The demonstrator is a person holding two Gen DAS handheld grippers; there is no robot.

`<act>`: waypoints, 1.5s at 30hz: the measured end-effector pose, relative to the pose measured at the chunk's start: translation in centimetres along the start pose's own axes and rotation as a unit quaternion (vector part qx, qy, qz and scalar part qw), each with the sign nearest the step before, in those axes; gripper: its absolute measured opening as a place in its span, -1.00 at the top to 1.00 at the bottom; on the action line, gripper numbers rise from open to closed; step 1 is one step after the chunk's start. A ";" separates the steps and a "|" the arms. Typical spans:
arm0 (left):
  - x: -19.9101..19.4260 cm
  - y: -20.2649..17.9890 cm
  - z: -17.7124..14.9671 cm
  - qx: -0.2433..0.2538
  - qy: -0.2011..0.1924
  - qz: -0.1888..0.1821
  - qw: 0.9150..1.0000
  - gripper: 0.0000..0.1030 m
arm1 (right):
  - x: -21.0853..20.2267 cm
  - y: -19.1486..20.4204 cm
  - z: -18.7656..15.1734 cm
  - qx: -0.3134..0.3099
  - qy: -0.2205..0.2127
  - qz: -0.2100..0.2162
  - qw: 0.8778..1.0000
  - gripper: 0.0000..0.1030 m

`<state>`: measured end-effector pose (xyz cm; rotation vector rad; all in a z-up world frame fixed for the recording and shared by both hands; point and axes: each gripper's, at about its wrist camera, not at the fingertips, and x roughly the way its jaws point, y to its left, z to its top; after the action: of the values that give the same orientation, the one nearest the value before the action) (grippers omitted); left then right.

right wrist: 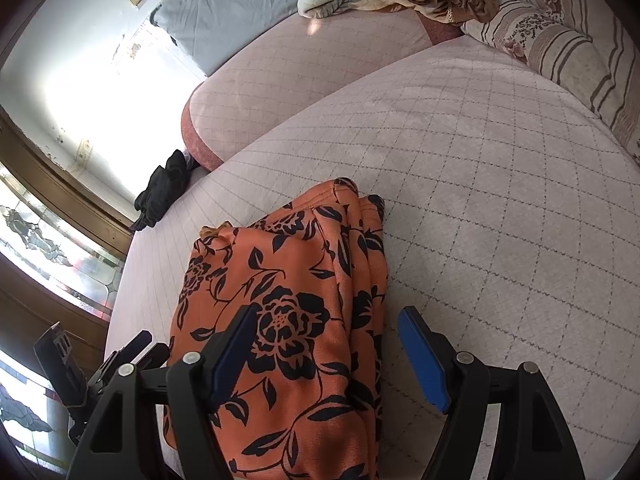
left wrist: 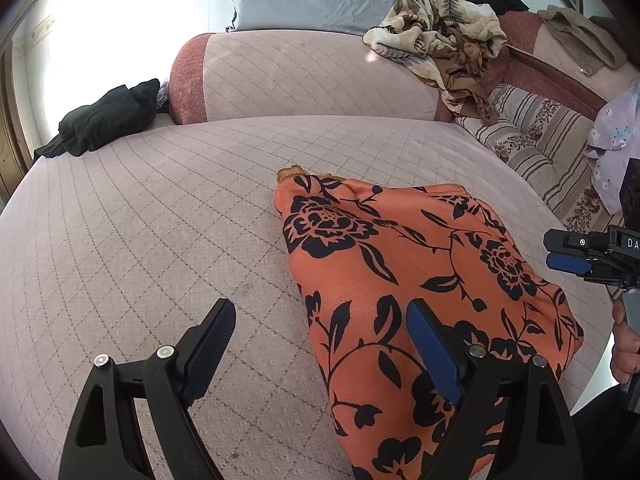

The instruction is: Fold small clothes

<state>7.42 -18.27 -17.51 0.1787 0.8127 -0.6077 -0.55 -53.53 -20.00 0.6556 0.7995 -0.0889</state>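
An orange garment with black flowers (left wrist: 400, 264) lies folded in a thick stack on the pink quilted sofa seat (left wrist: 140, 240). My left gripper (left wrist: 320, 306) hangs open over the stack's left edge, one finger above the cloth and the other above the bare seat. In the right wrist view the garment (right wrist: 288, 280) shows its layered folds along its right side. My right gripper (right wrist: 328, 314) is open over that side, its pads clear of the cloth. Each gripper also shows in the other's view: the right gripper (left wrist: 560, 252) at the right edge, the left gripper (right wrist: 136, 348) at lower left.
A black pile of clothes (left wrist: 108, 120) sits at the seat's far left end. Crumpled beige floral cloth (left wrist: 440, 32) lies on the backrest (left wrist: 300, 76), and a striped cushion (left wrist: 540, 140) is at the right. A person's hand (left wrist: 624, 344) holds the right gripper.
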 end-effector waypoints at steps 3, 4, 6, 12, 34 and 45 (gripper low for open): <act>0.1 -0.3 0.0 0.003 0.002 -0.001 1.000 -0.70 | 0.0 -0.1 0.0 -0.002 0.001 -0.001 1.000 -0.48; 0.1 -0.3 -0.1 0.003 0.003 -0.002 1.000 -0.70 | 0.0 -0.1 0.0 -0.001 0.001 -0.001 1.000 -0.48; 0.3 -0.4 0.0 0.002 0.005 -0.005 1.000 -0.70 | 0.0 -0.2 0.0 0.000 0.000 0.000 1.000 -0.48; 0.7 -0.8 -0.1 0.001 0.013 -0.012 1.000 -0.70 | -0.1 -0.6 0.1 0.000 0.002 -0.001 1.000 -0.48; 4.6 0.8 -1.0 -0.107 0.122 -0.155 0.975 -0.70 | 4.7 -3.2 -1.1 0.056 0.095 0.062 0.992 -0.48; 5.0 0.4 -1.3 -0.104 0.111 -0.166 0.974 -0.47 | 6.8 -1.8 -1.1 0.075 0.109 0.103 0.986 -0.45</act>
<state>9.51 -19.62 -21.99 -0.0849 1.1284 -0.8202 2.97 -53.24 -26.17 0.8974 0.9360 0.1150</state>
